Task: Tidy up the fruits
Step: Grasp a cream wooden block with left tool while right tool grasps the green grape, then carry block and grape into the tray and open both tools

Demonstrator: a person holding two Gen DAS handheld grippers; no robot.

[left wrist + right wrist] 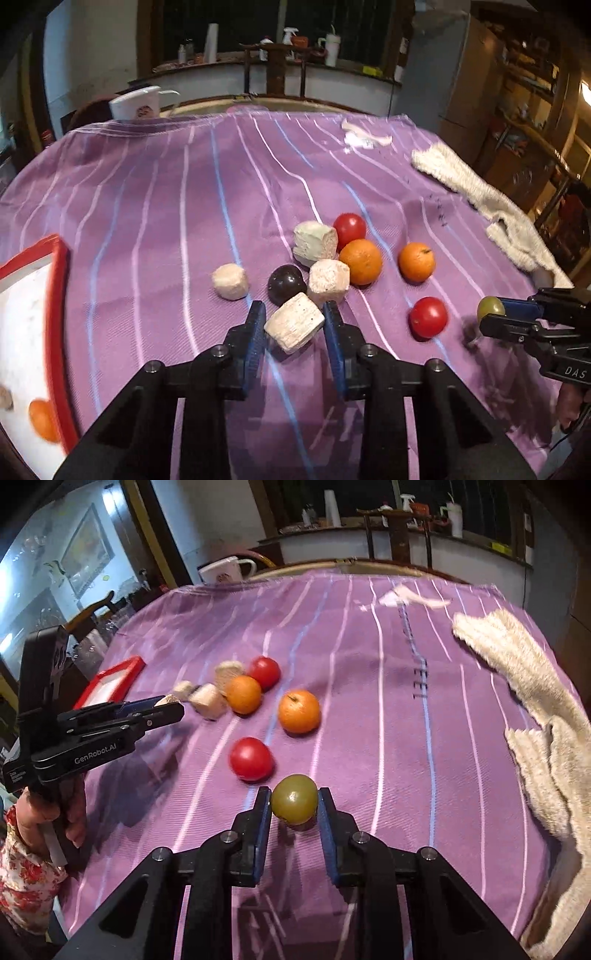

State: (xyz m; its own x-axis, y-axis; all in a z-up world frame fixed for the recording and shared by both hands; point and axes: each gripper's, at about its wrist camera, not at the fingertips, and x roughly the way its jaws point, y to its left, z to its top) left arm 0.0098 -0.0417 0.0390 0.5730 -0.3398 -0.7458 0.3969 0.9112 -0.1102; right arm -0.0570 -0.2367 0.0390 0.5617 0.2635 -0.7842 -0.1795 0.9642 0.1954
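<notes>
My left gripper is shut on a pale, rough chunk that rests on the purple striped cloth. Just beyond it lie a dark plum, more pale chunks, two oranges and two red tomatoes. My right gripper is shut on a green round fruit low over the cloth, with a red tomato just ahead of it. In the left wrist view the right gripper shows at the right edge with the green fruit.
A red-rimmed white tray at the left holds an orange. A cream towel lies along the right side of the table. A white mug stands at the far edge. A hand in a floral sleeve holds the left gripper.
</notes>
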